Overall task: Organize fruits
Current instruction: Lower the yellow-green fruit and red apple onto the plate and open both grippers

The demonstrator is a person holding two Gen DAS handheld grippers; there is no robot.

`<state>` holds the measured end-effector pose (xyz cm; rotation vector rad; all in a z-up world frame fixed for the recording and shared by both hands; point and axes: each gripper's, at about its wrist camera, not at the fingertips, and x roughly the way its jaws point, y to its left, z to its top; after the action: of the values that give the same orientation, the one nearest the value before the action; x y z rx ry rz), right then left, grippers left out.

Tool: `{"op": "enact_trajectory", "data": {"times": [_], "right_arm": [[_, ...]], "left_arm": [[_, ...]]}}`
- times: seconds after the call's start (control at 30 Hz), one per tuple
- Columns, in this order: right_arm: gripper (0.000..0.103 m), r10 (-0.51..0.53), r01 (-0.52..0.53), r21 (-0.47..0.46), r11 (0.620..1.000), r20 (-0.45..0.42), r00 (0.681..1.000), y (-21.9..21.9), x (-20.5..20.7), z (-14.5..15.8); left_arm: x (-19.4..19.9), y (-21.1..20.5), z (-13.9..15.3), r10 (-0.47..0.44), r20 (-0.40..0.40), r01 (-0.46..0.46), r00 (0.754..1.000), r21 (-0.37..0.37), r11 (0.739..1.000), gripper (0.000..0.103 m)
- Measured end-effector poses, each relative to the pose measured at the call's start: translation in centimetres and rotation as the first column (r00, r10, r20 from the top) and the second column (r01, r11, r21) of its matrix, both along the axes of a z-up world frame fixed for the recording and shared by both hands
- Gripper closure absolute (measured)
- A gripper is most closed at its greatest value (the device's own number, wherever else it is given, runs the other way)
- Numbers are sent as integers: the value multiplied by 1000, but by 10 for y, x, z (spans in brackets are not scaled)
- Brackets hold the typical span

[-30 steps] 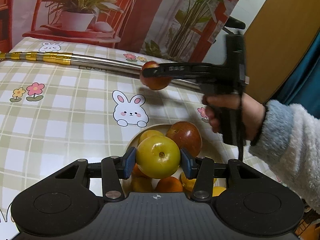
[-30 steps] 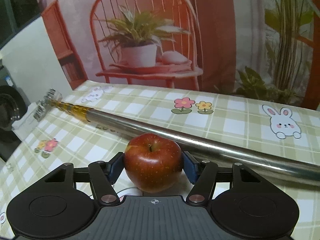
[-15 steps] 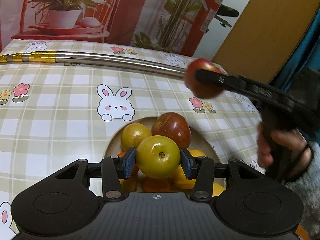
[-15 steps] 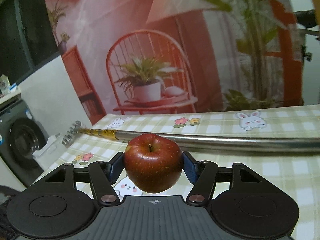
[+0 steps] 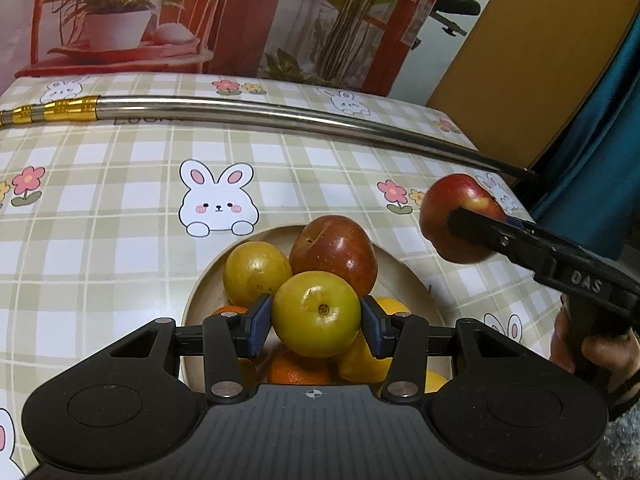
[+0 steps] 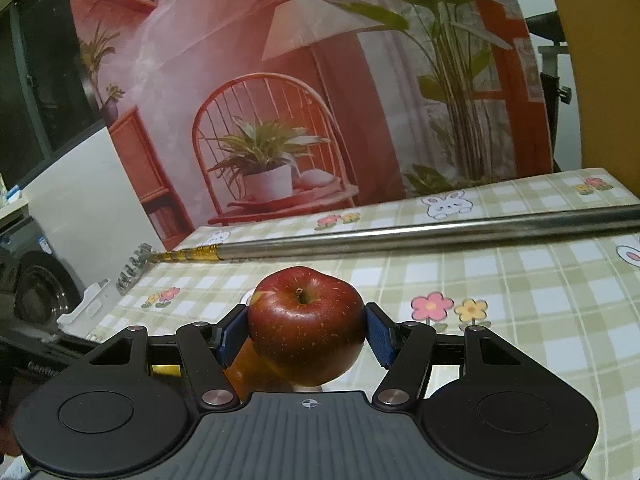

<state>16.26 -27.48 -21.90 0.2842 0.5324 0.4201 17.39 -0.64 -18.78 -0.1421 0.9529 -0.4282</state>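
Since the earlier frame the right claw swung its red apple from beyond the bowl to the bowl's right, above the bench. Left claw hovered over the bowl, clamped on a yellow-green fruit; right claw gripped the apple by its sides. Risk, as judged: the pile was already heaped, so either fruit released on top could roll off over the rim. Count: two held fruits; in the bowl one red apple, one yellow-green fruit, at least two oranges and two lemons, part hidden. One metal pole.
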Motion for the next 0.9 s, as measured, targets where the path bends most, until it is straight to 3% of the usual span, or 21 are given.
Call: {"op": "enact_trajectory", "data": {"times": [0.4, 0.9], "right_arm": [[45, 17, -17, -18, 1000, -19, 1000, 9, -7, -7], [45, 5, -10, -63, 998, -69, 998, 17, -17, -9]], "left_arm": [[6, 3, -4, 30, -33, -30, 999, -22, 999, 52], [-17, 14, 17, 69, 79, -69, 994, -9, 998, 45]]}}
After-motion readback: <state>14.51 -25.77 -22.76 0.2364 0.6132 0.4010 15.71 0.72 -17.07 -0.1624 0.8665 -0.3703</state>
